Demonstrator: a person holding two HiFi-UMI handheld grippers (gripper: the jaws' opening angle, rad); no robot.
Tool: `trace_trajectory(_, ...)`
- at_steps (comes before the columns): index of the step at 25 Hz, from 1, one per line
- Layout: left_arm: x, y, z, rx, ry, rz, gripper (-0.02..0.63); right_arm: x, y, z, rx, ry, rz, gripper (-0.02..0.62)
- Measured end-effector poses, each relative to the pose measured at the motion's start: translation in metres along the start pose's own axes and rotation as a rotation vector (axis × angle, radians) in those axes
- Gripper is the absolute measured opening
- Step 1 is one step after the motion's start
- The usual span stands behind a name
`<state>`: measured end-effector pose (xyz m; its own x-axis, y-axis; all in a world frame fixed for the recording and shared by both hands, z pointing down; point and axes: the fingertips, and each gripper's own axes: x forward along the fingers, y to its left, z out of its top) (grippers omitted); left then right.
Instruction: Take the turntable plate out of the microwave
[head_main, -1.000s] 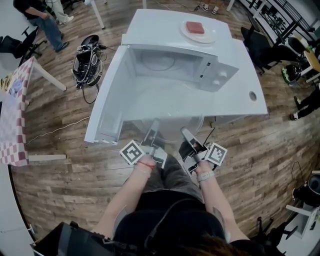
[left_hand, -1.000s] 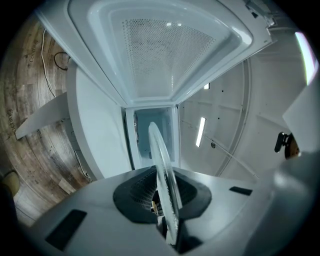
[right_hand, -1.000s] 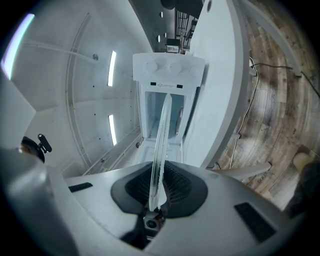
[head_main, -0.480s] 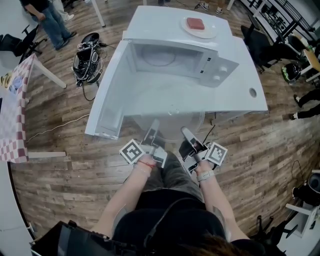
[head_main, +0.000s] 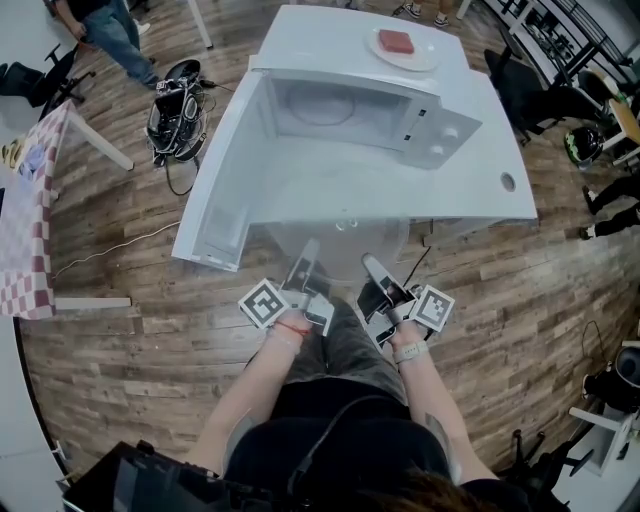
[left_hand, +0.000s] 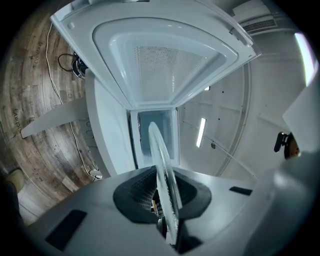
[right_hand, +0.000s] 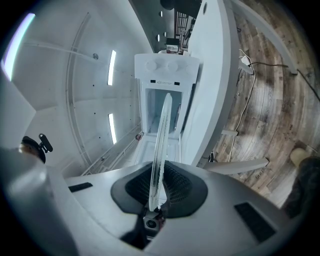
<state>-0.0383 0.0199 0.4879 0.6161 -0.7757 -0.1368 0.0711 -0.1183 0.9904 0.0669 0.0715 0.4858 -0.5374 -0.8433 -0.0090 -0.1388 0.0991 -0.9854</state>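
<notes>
On wood-plank floor (head_main: 120, 350), white table (head_main: 478, 195) bears open microwave (head_main: 340, 110).

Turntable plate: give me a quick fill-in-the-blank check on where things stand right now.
The left gripper and right gripper are ___ shut on the glass turntable plate.
The microwave door stands ___.
In the head view, the plate is held ___ the microwave cavity, above the table's near edge.
Missing words: both; open; outside.
</notes>
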Motion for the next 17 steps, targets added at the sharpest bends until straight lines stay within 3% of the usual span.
trace_trajectory(17,-0.0096,0.0063,-0.0036,-0.005,0.004,0.01,0.051,-0.0065,-0.0068,-0.0089,0.013,0.0,-0.011,0.049)
